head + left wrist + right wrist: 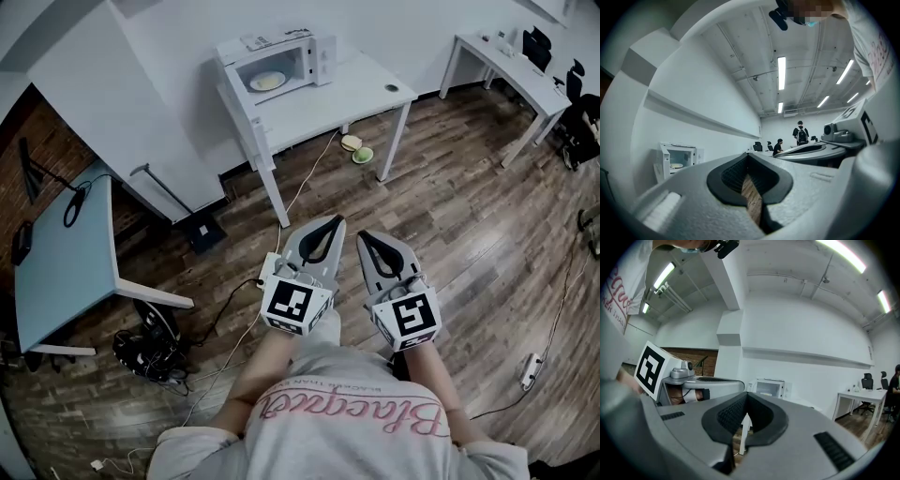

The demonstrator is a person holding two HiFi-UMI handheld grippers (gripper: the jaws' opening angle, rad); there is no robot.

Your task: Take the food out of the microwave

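Left gripper: the grey two-jaw left gripper (333, 221) is held level, close in front of the person, and points at the far table. Its jaws are closed tip to tip with nothing between them — only wood floor planks show through the oval gap behind the tips.
Right gripper: the grey two-jaw right gripper (363, 236) is just beside the left one and parallel to it. Its jaws are likewise closed at the tips and hold nothing.
Microwave: the white box-shaped microwave oven (277, 61) stands on the far left end of the table. Its door is swung open to the left and the inside is lit.
Food: the pale round plate of yellowish food (267, 81) lies flat inside the open microwave oven — well apart from both grippers, with bare floor between.
Table: the white four-legged table (361, 89) stands against the far wall, and its right half is bare.
Under the table: two small round things on the floor, one pale and one green (357, 149), lie touching each other near the table's right legs. What they are cannot be told.
Left side: a light blue-grey table top (66, 267) on the near left carries a looped black cable (73, 204).
Far right: a white desk (506, 70) stands with black office chairs (536, 47) beside it.
Background: in the left gripper view two people in dark clothes (801, 134) are at the far end of the room, one standing and one seated.
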